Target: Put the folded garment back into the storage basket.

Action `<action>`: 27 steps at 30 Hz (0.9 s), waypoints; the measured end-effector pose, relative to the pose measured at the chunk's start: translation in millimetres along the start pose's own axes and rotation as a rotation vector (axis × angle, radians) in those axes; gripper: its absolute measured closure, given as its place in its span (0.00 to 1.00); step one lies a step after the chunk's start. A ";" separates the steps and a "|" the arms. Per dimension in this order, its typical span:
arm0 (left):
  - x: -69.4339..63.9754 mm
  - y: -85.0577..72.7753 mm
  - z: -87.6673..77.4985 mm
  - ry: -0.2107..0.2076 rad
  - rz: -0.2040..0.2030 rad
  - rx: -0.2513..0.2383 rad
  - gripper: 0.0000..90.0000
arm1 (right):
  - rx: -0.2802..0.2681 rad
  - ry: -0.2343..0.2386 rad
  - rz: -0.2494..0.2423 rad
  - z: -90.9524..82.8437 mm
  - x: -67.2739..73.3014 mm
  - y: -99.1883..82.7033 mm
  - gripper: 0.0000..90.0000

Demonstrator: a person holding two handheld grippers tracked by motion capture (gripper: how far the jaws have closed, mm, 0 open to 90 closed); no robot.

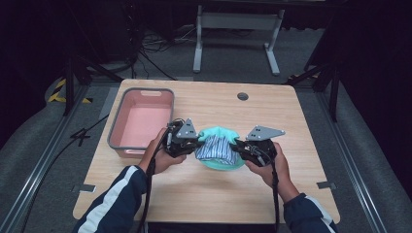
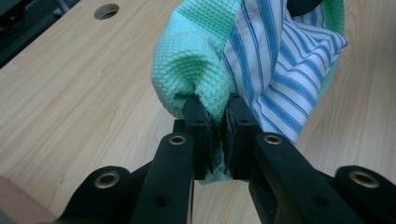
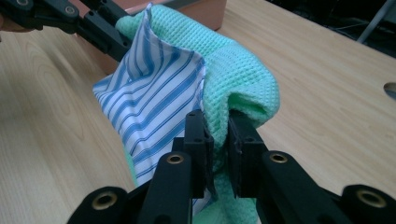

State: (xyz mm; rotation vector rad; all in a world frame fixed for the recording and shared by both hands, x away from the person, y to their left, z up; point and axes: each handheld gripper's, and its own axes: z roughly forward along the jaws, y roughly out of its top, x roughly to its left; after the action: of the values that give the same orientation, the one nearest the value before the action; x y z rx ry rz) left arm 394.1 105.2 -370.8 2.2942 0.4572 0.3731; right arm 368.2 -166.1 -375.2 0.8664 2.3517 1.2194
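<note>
Left claw (image 2: pixel 215 116) and right claw (image 3: pixel 217 128) each clamp an end of the soft mint-green waffle-weave cloth (image 1: pixel 221 133) wrapped with blue-striped white fabric (image 1: pixel 214 148), slung between them above the wooden counter (image 1: pixel 204 189). Light, limp; edge grips likely suit best.

Light wood surface (image 1: pixel 204 189), rounded corners, round cable hole (image 1: pixel 243 96) near far edge. Pink bin w/ grey rim (image 1: pixel 142 121) sits on left side. Green cloth (image 1: pixel 221 162) bottom touches surface at centre.

Both tongs — left (image 1: pixel 198 144), right (image 1: pixel 234 145) — clamping cloth (image 1: pixel 216 145)
</note>
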 end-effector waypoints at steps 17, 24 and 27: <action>29.7 -5.7 -38.9 0.073 -0.047 -0.031 0.91 | -0.021 0.008 -0.045 20.6 8.9 44.1 0.88; 38.0 -12.0 -54.9 0.106 -0.058 -0.024 0.91 | -0.021 0.021 -0.068 32.8 16.0 63.1 0.88; 42.5 -16.9 -61.3 0.114 -0.070 -0.027 0.91 | -0.020 0.028 -0.069 38.2 18.7 70.6 0.88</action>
State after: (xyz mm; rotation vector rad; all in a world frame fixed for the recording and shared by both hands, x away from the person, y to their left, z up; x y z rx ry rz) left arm 404.2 172.7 -336.4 2.2322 0.5840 0.4736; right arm 400.5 -99.4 -339.3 0.7605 2.3661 1.2333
